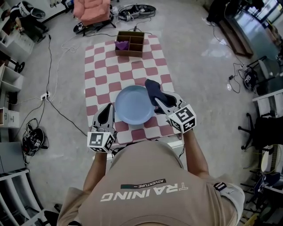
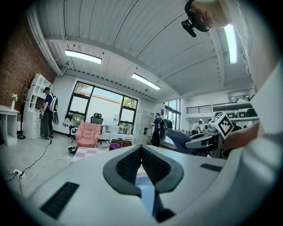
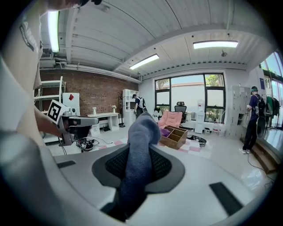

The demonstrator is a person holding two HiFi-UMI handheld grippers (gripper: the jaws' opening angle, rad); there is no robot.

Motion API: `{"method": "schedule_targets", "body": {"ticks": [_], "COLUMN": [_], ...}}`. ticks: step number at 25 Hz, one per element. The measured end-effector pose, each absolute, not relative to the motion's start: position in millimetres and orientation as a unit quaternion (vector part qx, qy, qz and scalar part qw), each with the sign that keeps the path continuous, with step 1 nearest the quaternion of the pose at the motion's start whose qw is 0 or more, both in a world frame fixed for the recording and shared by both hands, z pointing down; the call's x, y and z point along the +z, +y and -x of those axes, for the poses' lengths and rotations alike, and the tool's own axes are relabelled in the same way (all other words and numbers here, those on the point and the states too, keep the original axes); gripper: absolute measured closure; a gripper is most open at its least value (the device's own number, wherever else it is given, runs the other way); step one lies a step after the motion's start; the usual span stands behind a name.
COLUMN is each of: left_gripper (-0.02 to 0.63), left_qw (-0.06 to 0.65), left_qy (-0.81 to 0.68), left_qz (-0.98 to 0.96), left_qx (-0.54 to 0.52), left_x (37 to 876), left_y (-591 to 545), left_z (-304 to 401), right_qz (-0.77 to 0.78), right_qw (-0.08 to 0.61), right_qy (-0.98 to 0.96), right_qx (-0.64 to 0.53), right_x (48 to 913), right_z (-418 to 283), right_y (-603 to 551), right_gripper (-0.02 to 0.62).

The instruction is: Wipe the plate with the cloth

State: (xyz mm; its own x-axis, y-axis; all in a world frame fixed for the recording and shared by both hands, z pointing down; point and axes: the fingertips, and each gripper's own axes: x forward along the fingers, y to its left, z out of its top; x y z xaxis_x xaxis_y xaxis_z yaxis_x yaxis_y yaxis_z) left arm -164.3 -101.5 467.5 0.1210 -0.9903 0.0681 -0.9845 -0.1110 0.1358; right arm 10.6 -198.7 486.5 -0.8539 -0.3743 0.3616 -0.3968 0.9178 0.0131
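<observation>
The left hand-held gripper (image 1: pixel 107 114) is seen in its own view (image 2: pixel 141 151) with its jaws brought together on the thin rim of the plate (image 2: pixel 147 194), whose pale blue surface shows in the narrow gap below the pads. In the head view the plate (image 1: pixel 132 106) is shown as a round, light blue dish gripped at its left edge, over the near part of the worktop (image 1: pixel 95 70).

The right hand-held gripper (image 1: pixel 160 102) is closed on the cloth (image 3: pixel 139 132): in its own view (image 3: pixel 137 156) the dark blue-grey fabric is pinched between the pads, stands up past the jaw tips and droops over at the top. From above, the cloth (image 1: pixel 154 88) is seen over the plate's right rim; whether it touches the plate cannot be told. A marker cube (image 1: pixel 182 118) is carried on this gripper and another (image 1: pixel 101 141) on the left one.

The worktop is covered in red and white checks. At its far end a wooden box (image 1: pixel 128 53) with compartments is set, and a purple thing (image 1: pixel 122 44) lies in its left rear compartment. Beyond it, on the floor, a pink armchair (image 1: pixel 92 11) is placed.
</observation>
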Motion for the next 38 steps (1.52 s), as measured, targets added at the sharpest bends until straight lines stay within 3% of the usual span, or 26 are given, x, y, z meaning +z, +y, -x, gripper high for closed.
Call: {"method": "schedule_targets", "body": {"ticks": [15,26,38], "left_gripper": [0.594,0.594,0.594], "left_qw": [0.067,0.066,0.086], "left_qy": [-0.681,-0.725,-0.754], "left_qz": [-0.728,-0.684,-0.648], "left_qx": [-0.033,-0.047,-0.064], "left_x": [466.6,466.1,479.4], "left_y": [-89.1,-52.8,-27.4], "left_z": [183.0,210.1,235.8], "right_qz": [-0.116,0.039,0.117], "right_qw": [0.237,0.329,0.429], "right_qy": [-0.965,-0.944,-0.896], "right_qx": [-0.004,0.007,0.007], "right_x": [523.4,619.7,707.0], "right_z": [52.6,133.7,152.4], "right_y": [-192.5,-149.7,-114.5], "right_gripper": [0.488,0.488,0.486]}}
